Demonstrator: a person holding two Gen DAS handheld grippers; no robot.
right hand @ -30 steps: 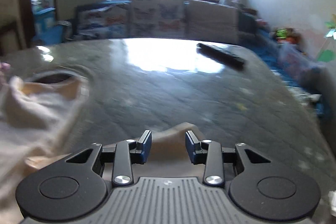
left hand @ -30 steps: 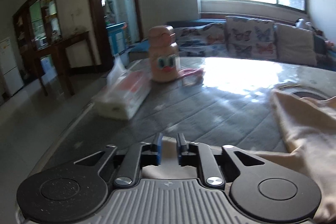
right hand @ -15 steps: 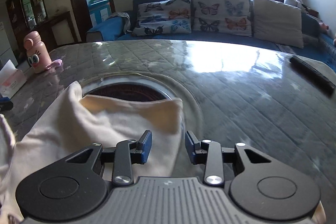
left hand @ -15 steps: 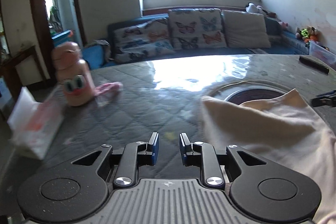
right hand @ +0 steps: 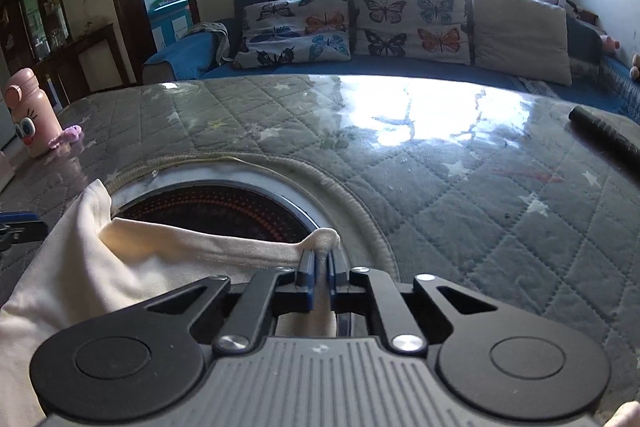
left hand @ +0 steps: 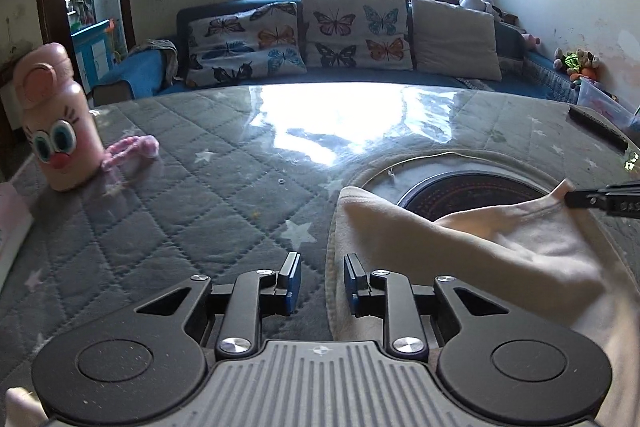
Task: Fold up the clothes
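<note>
Right hand-held gripper [right hand: 319, 265]: jaws pinched tight on a corner of the cream garment [right hand: 120, 267], lower centre of frame. Left hand-held gripper [left hand: 322, 281]: jaws parted, holding nothing, at the garment's left edge. Garment lies bunched on the quilted tabletop [left hand: 180, 219], over a round opening [right hand: 216, 207]. Pink bottle [left hand: 54, 123] at left.

The left gripper [left hand: 322, 281] hangs with its jaws apart, empty, over the quilted tabletop [left hand: 208, 211] at the edge of a cream garment [left hand: 472, 251]. The right gripper [left hand: 572, 198] pinches the garment's far corner; a pink bottle [left hand: 56, 123] stands far left.
</note>
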